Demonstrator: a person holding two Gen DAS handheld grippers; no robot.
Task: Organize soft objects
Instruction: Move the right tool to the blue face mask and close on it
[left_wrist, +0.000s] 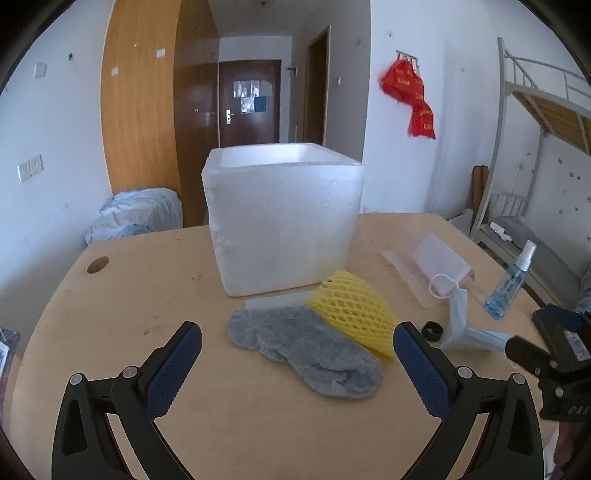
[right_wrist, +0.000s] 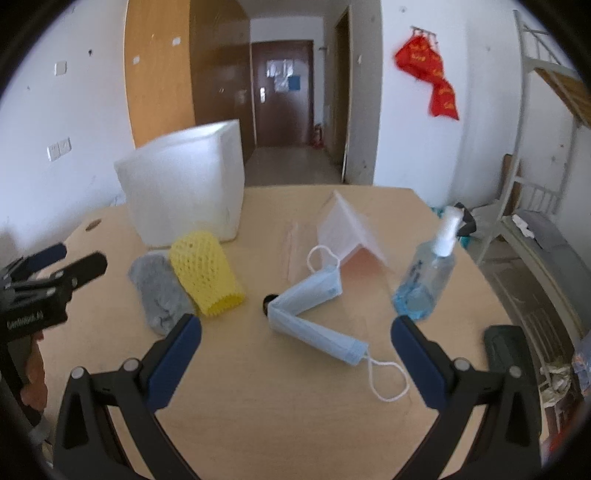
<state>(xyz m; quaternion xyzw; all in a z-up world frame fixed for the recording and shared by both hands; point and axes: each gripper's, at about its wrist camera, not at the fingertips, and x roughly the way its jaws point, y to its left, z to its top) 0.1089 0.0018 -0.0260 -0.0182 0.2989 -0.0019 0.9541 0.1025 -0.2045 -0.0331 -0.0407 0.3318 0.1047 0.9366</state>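
Note:
A grey sock (left_wrist: 306, 349) lies on the wooden table (left_wrist: 110, 314) in front of a white foam box (left_wrist: 284, 218). A yellow foam net sleeve (left_wrist: 354, 314) rests against the sock's right side. A folded blue face mask (left_wrist: 465, 325) lies further right. My left gripper (left_wrist: 297, 345) is open, its jaws straddling the sock from just above. My right gripper (right_wrist: 295, 341) is open over the mask (right_wrist: 314, 314). The sock (right_wrist: 159, 291), the sleeve (right_wrist: 205, 273) and the box (right_wrist: 184, 184) also show in the right wrist view.
A spray bottle of blue liquid (right_wrist: 424, 273) stands at the right of the table. A white and pink packet (right_wrist: 351, 232) lies behind the mask. A small black cap (left_wrist: 431, 330) sits by the mask. A dark object (right_wrist: 506, 343) lies at the table's right edge.

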